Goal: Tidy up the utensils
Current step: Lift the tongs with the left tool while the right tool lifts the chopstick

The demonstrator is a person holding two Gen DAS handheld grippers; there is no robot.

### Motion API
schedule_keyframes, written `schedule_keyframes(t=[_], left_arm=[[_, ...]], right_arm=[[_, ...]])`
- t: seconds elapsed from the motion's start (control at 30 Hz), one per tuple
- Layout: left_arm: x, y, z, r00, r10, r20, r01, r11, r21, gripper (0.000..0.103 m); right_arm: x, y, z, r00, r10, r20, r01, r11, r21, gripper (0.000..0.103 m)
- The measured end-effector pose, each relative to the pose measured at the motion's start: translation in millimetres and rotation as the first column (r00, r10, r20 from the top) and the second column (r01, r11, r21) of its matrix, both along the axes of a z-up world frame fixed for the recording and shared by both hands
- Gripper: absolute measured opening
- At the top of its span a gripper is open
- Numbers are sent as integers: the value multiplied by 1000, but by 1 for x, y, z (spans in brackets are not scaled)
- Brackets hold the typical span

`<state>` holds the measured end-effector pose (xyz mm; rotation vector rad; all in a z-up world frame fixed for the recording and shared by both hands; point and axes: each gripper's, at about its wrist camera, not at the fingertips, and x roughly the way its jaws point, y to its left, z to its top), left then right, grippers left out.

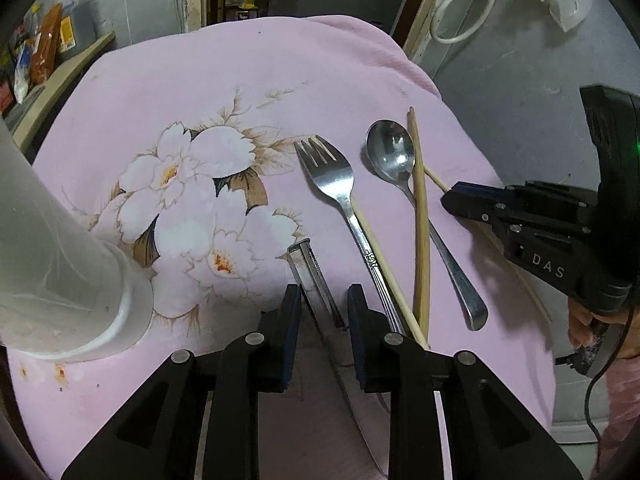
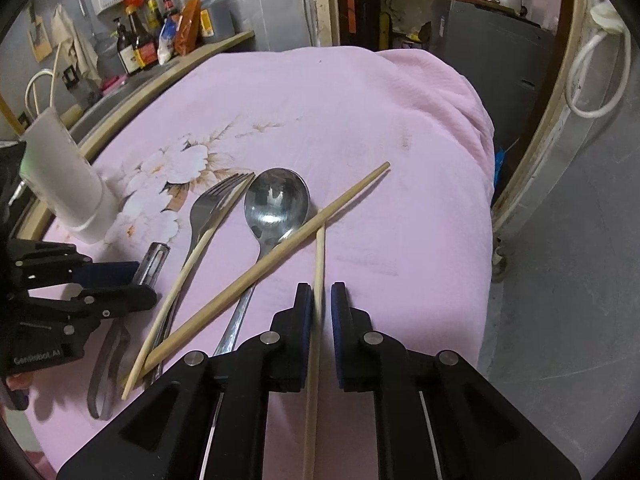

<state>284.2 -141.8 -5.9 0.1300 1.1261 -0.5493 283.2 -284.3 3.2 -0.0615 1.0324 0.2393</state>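
**Both grippers at the utensils, neither clamped**

Your left gripper [image 1: 324, 292] points steeply down at the pink cloth [image 1: 240, 80]. Its jaws stand a little apart on either side of the metal peeler [image 1: 308, 264]. Cloth shows between each pad and the peeler, so nothing is gripped there. The peeler's slotted head lies just beyond your fingertips, and the rest of it runs back under the gripper.

Your right gripper [image 2: 321, 288] has its jaws narrow, with one chopstick [image 2: 318, 264] between them. The stick lies against the left pad, and a sliver of cloth shows beside the other pad, so it is not pinched. Its far tip meets a second chopstick [image 2: 280, 248], which runs slantwise across the neck of the spoon [image 2: 276, 204].

The spoon lies bowl up, just right of the fork [image 2: 212, 204], with both handles pointing towards you. A third chopstick [image 2: 192, 248] lies along the fork, from its tines down past its handle. In the right wrist view the peeler lies left of the fork, near it but apart.

A white cup [image 1: 60, 260] stands on the cloth at the left, well apart from the cutlery. All the utensils lie loose on the cloth.
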Motion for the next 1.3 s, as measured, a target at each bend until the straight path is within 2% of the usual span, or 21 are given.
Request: schedule_keyframes(t=[0.1, 0.2, 0.33, 0.47, 0.6, 0.67, 0.73, 0.83, 0.9, 0.97, 1.13, 1.3], left_arm=[[-1, -2, 1, 1000, -6, 16, 6, 1000, 22, 13], [-5, 6, 3, 1000, 4, 16, -4, 1000, 0, 11], [-23, 20, 5, 999, 5, 43, -3, 999, -34, 10], [-45, 36, 18, 991, 9, 136, 3, 996, -85, 9], [-72, 46, 34, 955, 23, 295, 15, 992, -125, 9], [-81, 49, 40, 936, 36, 351, 17, 989, -146, 9], [-91, 54, 48, 905, 61, 421, 12, 985, -169, 9], [-102, 61, 60, 861, 106, 497, 3, 977, -213, 9], [-109, 63, 68, 822, 142, 552, -8, 971, -237, 9], [-112, 65, 72, 794, 167, 584, -15, 967, -256, 9], [-119, 76, 83, 736, 228, 638, -26, 950, -310, 9], [-127, 93, 106, 690, 265, 673, -23, 938, -346, 9]], right_arm=[[2, 4, 1, 1000, -1, -21, 0, 1000, -30, 7], [2, 5, 3, 999, -22, -32, 21, 999, -44, 3], [-15, 4, 7, 999, -33, 24, 33, 999, 2, 3], [-46, 1, 13, 987, -53, 153, 44, 997, 58, 3], [-82, 8, 21, 946, -74, 316, 54, 996, 71, 3], [-99, 16, 27, 911, -81, 404, 62, 996, 59, 3], [-110, 22, 35, 876, -92, 474, 74, 996, 56, 3], [-129, 32, 49, 797, -112, 594, 99, 994, 55, 3], [-140, 41, 55, 731, -111, 673, 117, 992, 37, 3], [-151, 52, 60, 661, -107, 742, 136, 990, 21, 3], [-159, 71, 72, 547, -112, 829, 157, 987, 30, 3], [-162, 85, 87, 476, -117, 872, 133, 989, 59, 3]])
